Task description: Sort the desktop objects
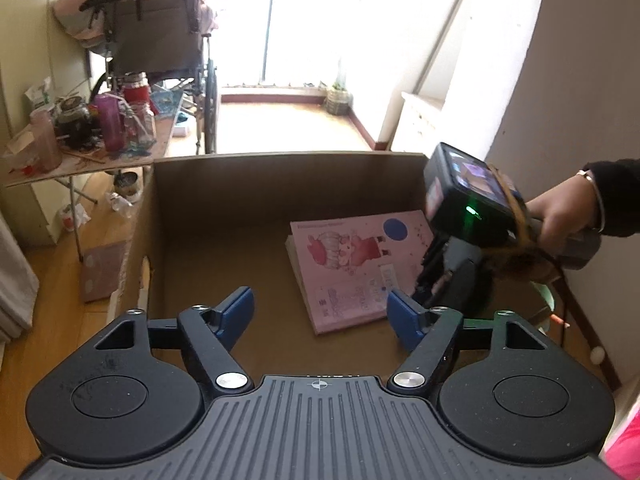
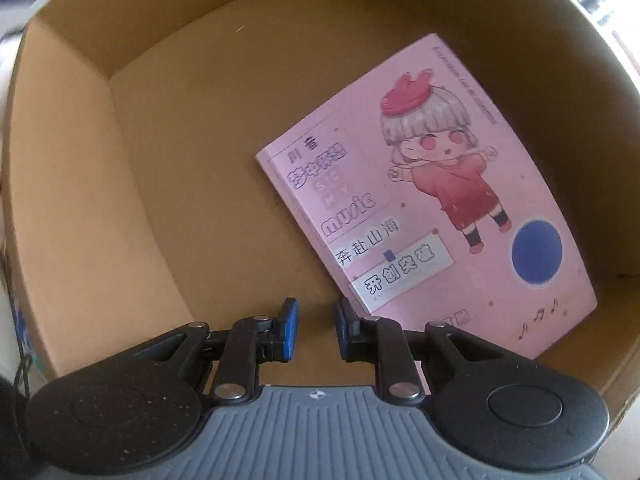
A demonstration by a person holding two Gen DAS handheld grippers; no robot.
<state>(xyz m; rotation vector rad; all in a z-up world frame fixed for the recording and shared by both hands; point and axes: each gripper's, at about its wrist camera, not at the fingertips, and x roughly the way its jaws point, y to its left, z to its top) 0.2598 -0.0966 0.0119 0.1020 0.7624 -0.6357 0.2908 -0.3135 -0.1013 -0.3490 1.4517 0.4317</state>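
Observation:
A pink notebook (image 1: pixel 352 268) with a cartoon girl on its cover lies flat on the floor of a brown cardboard box (image 1: pixel 224 200). It also shows in the right wrist view (image 2: pixel 432 200), inside the box (image 2: pixel 80 184). My left gripper (image 1: pixel 320 312) is open and empty, held over the box's near edge. My right gripper (image 2: pixel 316 328) is open a little and empty, just above the notebook's near corner. In the left wrist view the right gripper's body (image 1: pixel 460 216) reaches into the box from the right, its fingers hidden.
A cluttered folding table (image 1: pixel 92 160) with bottles and jars stands at the far left. A wheelchair (image 1: pixel 160 40) is behind it. A white wall (image 1: pixel 580 80) runs along the right. Wood floor lies beyond the box.

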